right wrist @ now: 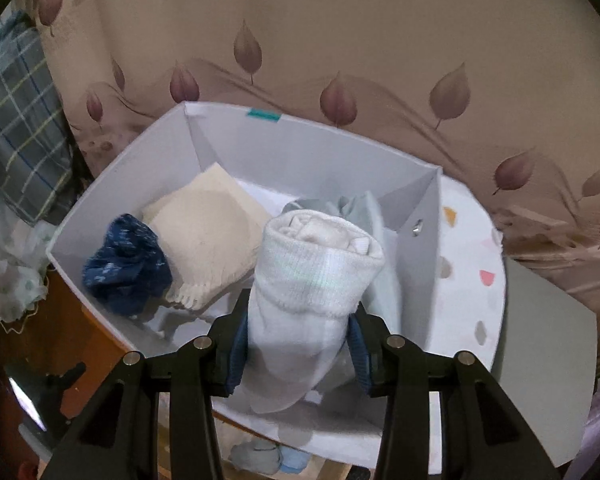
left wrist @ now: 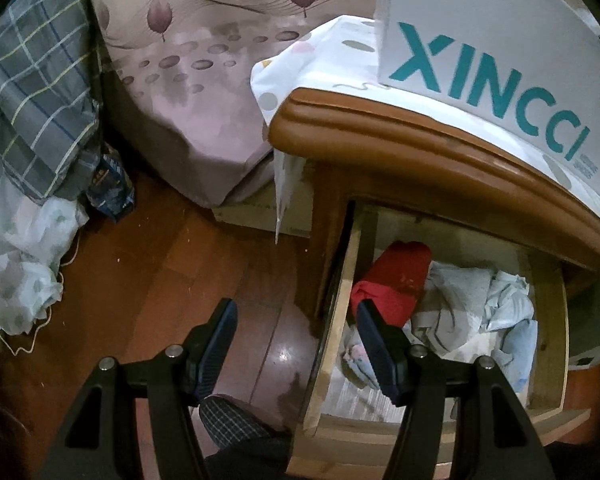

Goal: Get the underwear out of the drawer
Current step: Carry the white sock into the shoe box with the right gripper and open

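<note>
gripping a rolled white garment (right wrist: 312, 280) between its blue pads, the right tool (right wrist: 298, 344) hung over the white box (right wrist: 300, 152), jaws partly closed on the roll. inside the box lay a cream folded piece (right wrist: 208, 236), a crumpled navy piece (right wrist: 126, 268) beside it and a pale grey-green piece (right wrist: 360, 204) behind the roll. the box stood on the wooden nightstand (left wrist: 400, 148), on a dotted cloth (left wrist: 308, 60). below the box, the drawer (left wrist: 340, 320) stood pulled out, holding a red piece (left wrist: 392, 284) and pale blue-white crumpled clothes (left wrist: 480, 304). the left tool (left wrist: 296, 320) hovered half open and empty astride the drawer's side wall.
</note>
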`<state>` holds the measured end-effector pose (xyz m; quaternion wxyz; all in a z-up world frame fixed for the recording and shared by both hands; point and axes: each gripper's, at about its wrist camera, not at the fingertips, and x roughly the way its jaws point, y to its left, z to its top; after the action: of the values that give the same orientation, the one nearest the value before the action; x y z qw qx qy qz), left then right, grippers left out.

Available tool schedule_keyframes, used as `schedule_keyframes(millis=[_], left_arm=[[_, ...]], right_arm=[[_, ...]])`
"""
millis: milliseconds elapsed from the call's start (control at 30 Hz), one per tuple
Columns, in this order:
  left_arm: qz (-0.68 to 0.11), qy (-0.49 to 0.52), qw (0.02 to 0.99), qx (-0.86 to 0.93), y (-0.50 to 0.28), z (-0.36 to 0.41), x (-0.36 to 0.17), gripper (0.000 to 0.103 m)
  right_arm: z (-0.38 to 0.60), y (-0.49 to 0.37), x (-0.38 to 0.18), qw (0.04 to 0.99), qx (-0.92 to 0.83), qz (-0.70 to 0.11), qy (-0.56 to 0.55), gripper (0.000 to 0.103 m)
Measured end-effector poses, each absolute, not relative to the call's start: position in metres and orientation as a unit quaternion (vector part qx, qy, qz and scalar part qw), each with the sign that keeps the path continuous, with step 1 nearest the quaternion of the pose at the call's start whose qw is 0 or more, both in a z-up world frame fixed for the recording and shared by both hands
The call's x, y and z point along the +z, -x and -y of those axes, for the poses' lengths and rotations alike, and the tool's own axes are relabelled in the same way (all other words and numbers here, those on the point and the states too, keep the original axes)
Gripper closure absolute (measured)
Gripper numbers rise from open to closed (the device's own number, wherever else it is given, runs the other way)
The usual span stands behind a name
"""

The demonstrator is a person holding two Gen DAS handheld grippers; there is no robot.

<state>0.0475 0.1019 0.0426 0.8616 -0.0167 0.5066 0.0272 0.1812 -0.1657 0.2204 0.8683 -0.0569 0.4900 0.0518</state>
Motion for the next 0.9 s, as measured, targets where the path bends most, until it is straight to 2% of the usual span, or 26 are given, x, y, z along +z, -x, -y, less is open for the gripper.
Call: schedule_keyframes(millis=[200,400,467,567,900], left_arm=[[-0.518,0.030,0.855,0.024,-0.049,-0.105,0.038,0.039],[-0.528,0.023,0.849,0.013,-0.051,-0.097,0.034,0.039],[-0.532,0.019,0.847,0.007,-0.051,-0.093,0.031,0.039],[-0.532,0.007,0.846,0.006,-0.051,-0.088,0.030,0.039],[-0.540,0.007,0.842,0.000,-0.053,-0.084,0.027,0.039]], right_arm=[[0.164,-0.197,0.188,0.852,0.051,-0.519,0.048,0.062],[0.165,-0.197,0.182,0.849,0.048,-0.525,0.042,0.055],[0.164,-0.195,0.185,0.851,0.047,-0.522,0.040,0.043],[0.163,-0.191,0.194,0.857,0.046,-0.512,0.038,0.038],[0.159,-0.114,0.240,0.871,0.076,-0.481,0.065,0.036]])
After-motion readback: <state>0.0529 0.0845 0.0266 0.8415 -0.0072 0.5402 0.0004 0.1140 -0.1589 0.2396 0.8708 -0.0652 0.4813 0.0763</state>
